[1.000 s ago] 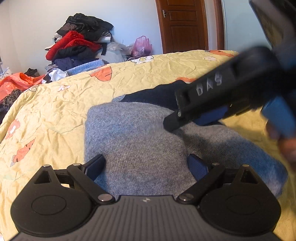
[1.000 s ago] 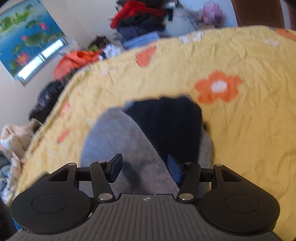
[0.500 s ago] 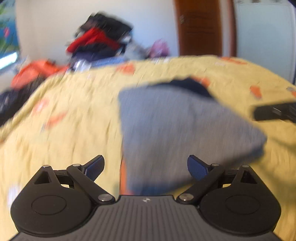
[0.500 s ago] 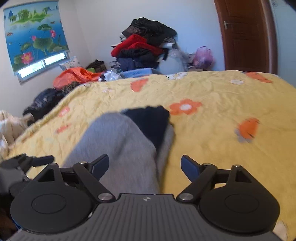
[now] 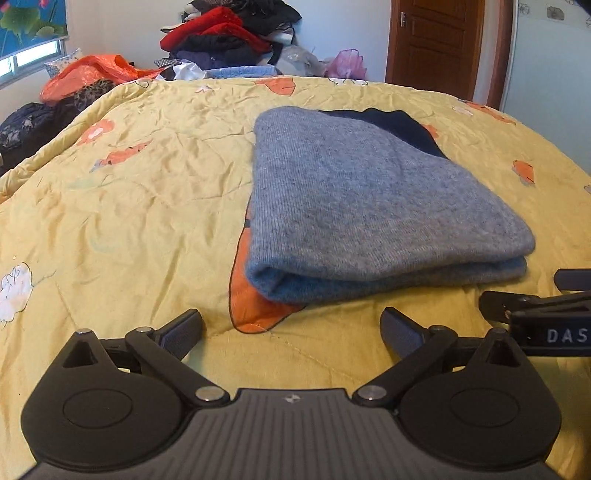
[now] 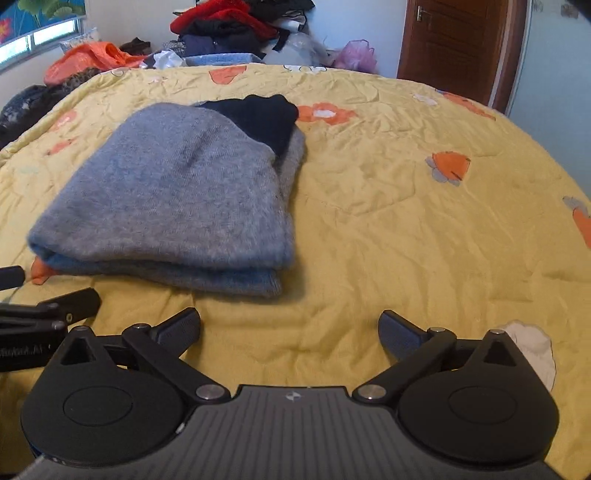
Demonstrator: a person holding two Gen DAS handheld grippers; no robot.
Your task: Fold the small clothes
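Since the sweater point(image 5: 369, 206) lies folded on the bed point(image 5: 129, 184), you hold the left tool point(image 5: 291, 330) and right tool point(image 6: 290, 328) off it, both just opened wide, nothing between.

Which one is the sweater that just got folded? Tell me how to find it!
Look at the big yellow flowered quilt covering the bed. In its middle lies one grey knit sweater, folded into a thick flat bundle with a dark navy part peeking out at its far end. Unlike the messy heap of clothes by the wall, it lies neat and alone.
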